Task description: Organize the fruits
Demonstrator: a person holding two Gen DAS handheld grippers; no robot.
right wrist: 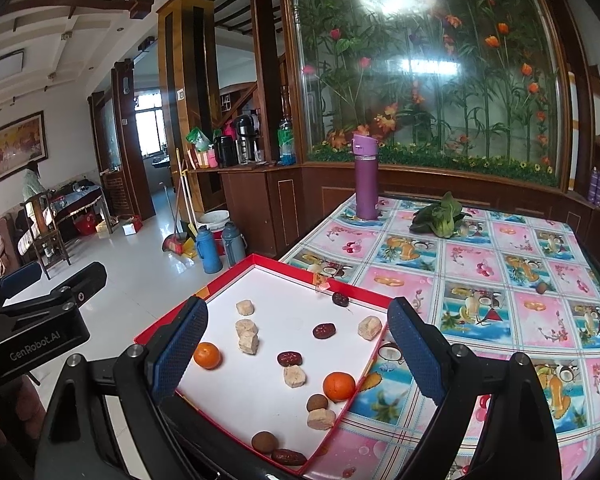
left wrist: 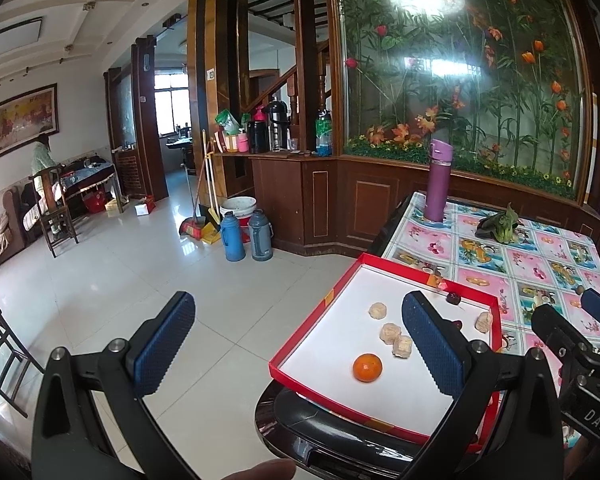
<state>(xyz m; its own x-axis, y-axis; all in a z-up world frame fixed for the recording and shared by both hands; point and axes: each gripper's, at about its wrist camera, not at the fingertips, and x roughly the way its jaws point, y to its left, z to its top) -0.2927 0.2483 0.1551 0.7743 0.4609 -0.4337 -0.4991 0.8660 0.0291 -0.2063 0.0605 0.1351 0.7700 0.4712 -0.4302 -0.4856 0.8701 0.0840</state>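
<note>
Left hand-held gripper [left wrist: 300, 344] wide apart, empty | right hand-held gripper [right wrist: 300, 344] wide apart, empty, above red tray [right wrist: 260, 261]

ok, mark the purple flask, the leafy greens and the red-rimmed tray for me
purple flask [right wrist: 366, 184]: right wrist view, mid-body.
leafy greens [right wrist: 440, 216]: right wrist view, centre of the bunch.
red-rimmed tray [right wrist: 292, 267]: right wrist view, far red rim.

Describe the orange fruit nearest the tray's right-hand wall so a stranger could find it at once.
Start at the table with the pink fruit-print cloth and find the shallow red-rimmed white tray at its near left corner. The round orange mandarin sits against the tray's right wall, a small round brown fruit touching it. The other mandarin lies alone near the left wall.
</note>
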